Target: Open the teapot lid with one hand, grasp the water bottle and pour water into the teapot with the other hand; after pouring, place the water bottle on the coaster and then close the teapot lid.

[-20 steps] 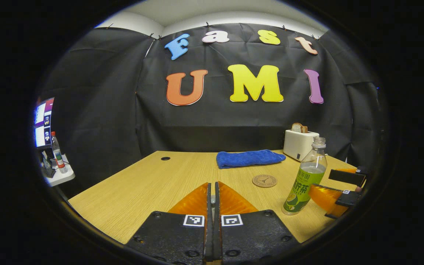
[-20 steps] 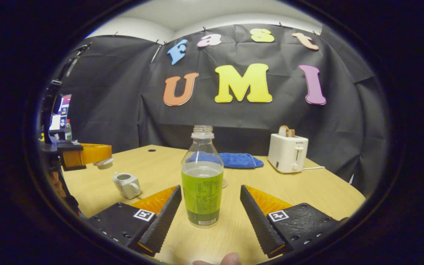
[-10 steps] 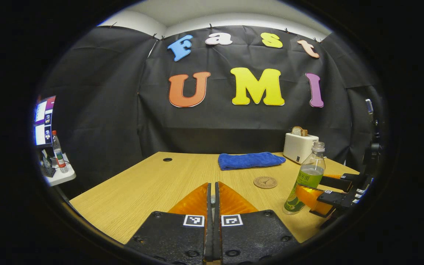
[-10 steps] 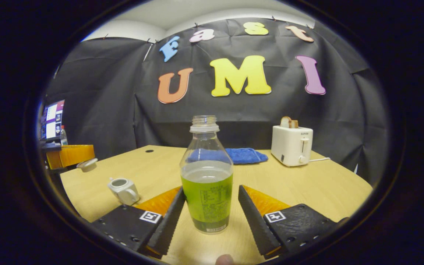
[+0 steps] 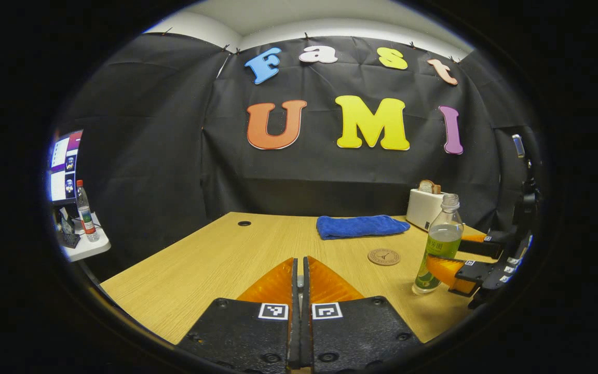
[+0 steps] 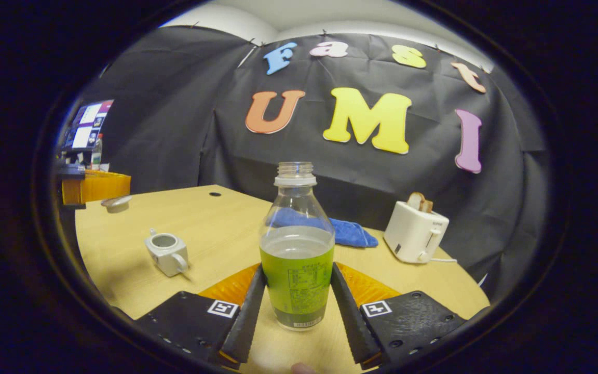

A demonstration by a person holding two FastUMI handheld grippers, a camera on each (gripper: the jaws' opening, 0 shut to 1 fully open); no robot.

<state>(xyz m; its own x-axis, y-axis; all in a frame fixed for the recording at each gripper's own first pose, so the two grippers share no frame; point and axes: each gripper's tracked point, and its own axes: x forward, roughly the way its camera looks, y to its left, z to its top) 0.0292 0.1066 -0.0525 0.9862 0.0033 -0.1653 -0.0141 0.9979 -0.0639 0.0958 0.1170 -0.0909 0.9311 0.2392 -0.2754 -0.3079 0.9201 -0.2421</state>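
Water bottle point(image 6: 297, 259) upright between right gripper point(image 6: 297, 311) fingers, clamped; left gripper point(image 5: 299, 291) clenched.

The right gripper point(image 6: 297, 311) has its two fingers pressed on both sides of the water bottle point(image 6: 297, 259). The left gripper point(image 5: 300, 291) is closed tight, left of the bottle.

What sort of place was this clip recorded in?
Likely a staged recording booth, not a real kitchen: black cloth walls surround one light wooden table set with a white toaster, a folded blue towel and a small white teapot.
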